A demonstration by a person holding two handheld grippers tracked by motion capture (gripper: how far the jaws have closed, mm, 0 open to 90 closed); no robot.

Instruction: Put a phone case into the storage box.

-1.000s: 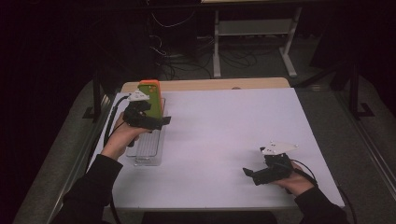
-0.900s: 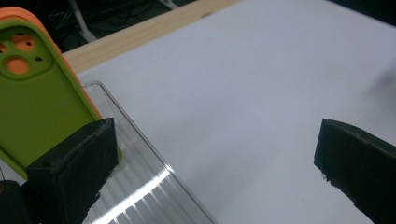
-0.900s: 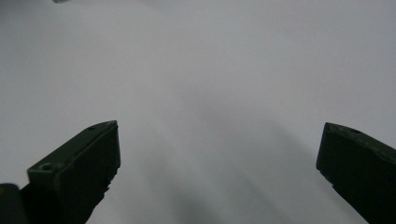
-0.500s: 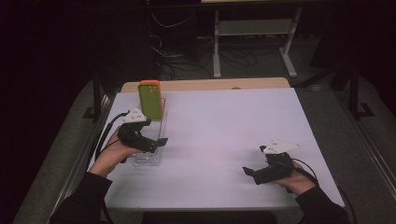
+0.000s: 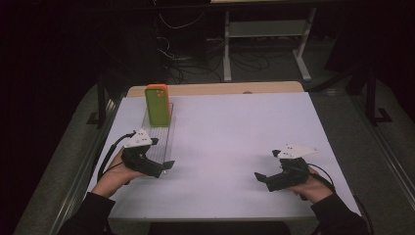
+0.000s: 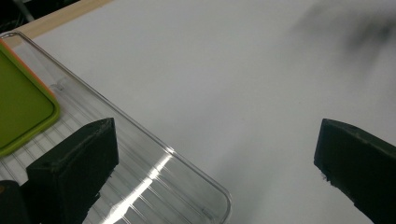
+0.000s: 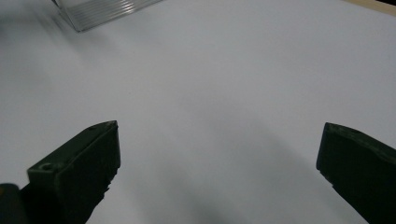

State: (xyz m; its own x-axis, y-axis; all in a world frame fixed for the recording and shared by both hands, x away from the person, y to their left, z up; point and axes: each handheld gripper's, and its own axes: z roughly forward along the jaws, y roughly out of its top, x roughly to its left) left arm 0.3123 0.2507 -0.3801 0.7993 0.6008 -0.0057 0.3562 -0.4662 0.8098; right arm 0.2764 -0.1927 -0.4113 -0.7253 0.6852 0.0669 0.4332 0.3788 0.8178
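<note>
A green phone case with an orange one close behind it stands upright at the far end of a clear ribbed tray on the left of the white table. My left gripper hovers over the tray's near end, open, with nothing between its jaws. In the left gripper view the green case is at the left edge, the tray under the left jaw, and the gripper spread wide. My right gripper rests low at the table's front right, open and holding nothing; in its own view the gripper faces bare table.
The white table top stretches between the two grippers, with a wooden strip along its far edge. The tray's corner shows at the top left of the right gripper view. Dark floor, cables and a metal stand lie beyond.
My left gripper has drawn back from the green case toward the person, along the tray to its near end. The case stays standing. The right gripper has not moved.
</note>
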